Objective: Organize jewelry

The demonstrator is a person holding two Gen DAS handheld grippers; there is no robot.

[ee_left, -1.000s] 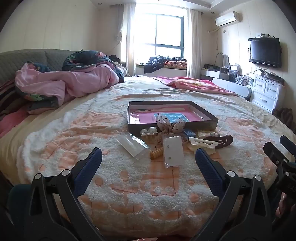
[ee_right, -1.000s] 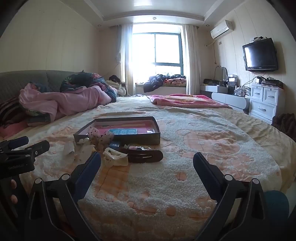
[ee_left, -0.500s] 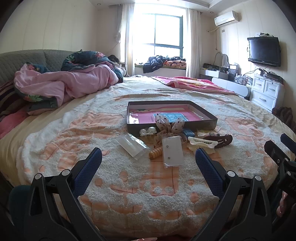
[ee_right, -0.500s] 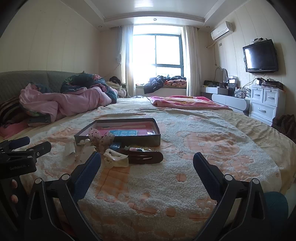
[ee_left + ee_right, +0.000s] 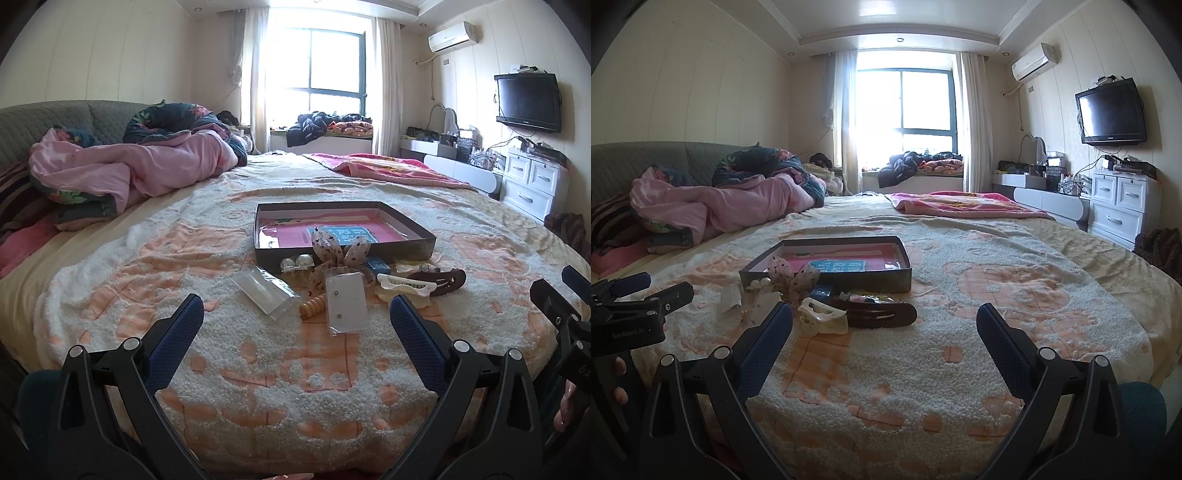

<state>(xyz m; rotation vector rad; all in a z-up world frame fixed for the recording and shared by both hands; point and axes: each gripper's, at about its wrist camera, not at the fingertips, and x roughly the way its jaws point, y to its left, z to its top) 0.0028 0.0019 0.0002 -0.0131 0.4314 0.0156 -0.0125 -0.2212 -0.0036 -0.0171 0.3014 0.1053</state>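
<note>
A dark shallow box (image 5: 406,248) with a pink and blue lining sits on the bed; it also shows in the right wrist view (image 5: 849,282). In front of it lie an earring card (image 5: 346,303), a clear plastic bag (image 5: 265,293), a wooden bead piece (image 5: 313,305), pearl pieces (image 5: 297,263), a spotted bow (image 5: 340,251), a white hair claw (image 5: 404,286) and a dark brown hair clip (image 5: 445,280). The claw (image 5: 823,317) and clip (image 5: 882,314) show in the right wrist view. My left gripper (image 5: 295,325) is open and empty, short of the pile. My right gripper (image 5: 884,328) is open and empty.
The bed has a white and orange fleece blanket (image 5: 314,369). A pink quilt (image 5: 129,173) is heaped at the far left. A pink blanket (image 5: 380,168) lies at the far side. White drawers (image 5: 532,184) stand at the right.
Both views have tilted up and pulled back slightly. The items on the bed have not moved. Both grippers stay open.
</note>
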